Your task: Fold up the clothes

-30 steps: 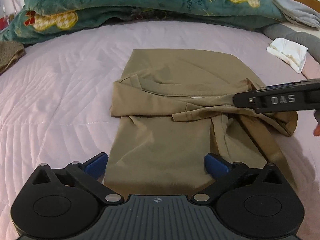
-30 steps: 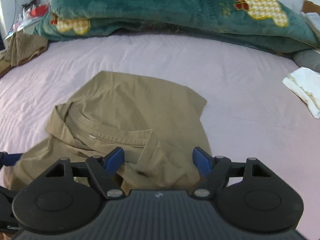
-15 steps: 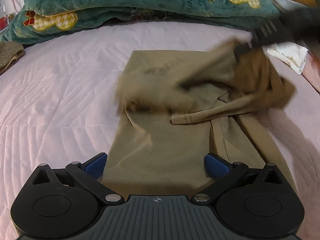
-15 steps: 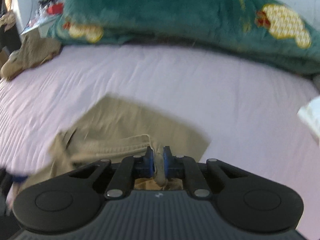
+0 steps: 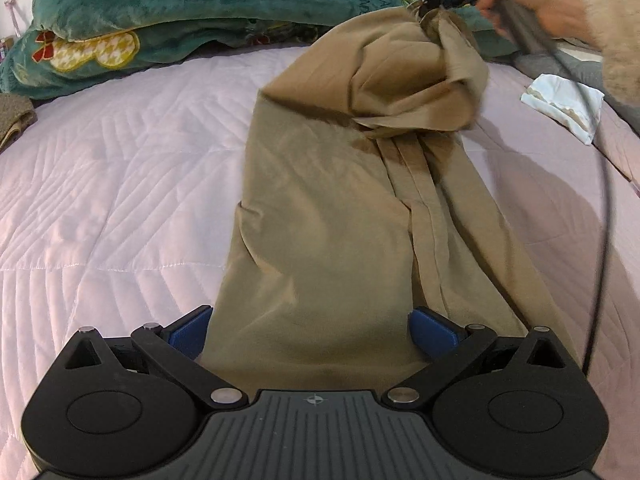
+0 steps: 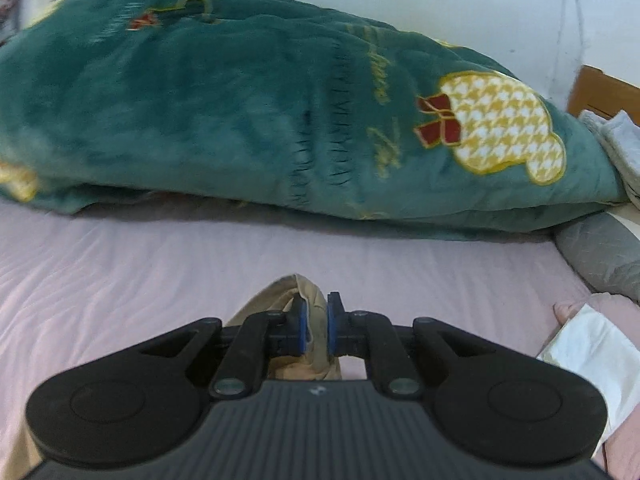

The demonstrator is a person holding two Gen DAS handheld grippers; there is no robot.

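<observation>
An olive-tan shirt [image 5: 328, 216] lies lengthwise on the pink quilted bed [image 5: 112, 184]. Its far end is lifted off the bed in a bunch. My right gripper [image 6: 314, 322] is shut on that bunch of shirt fabric [image 6: 314, 300]; it also shows at the top of the left wrist view [image 5: 434, 4], held high by a hand. My left gripper [image 5: 310, 330] is open, its blue pads on either side of the shirt's near hem, which lies flat between them.
A teal plush blanket [image 6: 280, 112] is piled along the head of the bed. A white folded cloth [image 5: 564, 106] and grey items [image 6: 600, 256] lie at the right. A brown cloth [image 5: 12, 118] lies at the far left. A black cable [image 5: 604, 208] hangs at the right.
My right gripper shut on the shirt's collar end and lifted it up and away toward the blanket, unfolding the far half. My left gripper stayed open at the near hem.
</observation>
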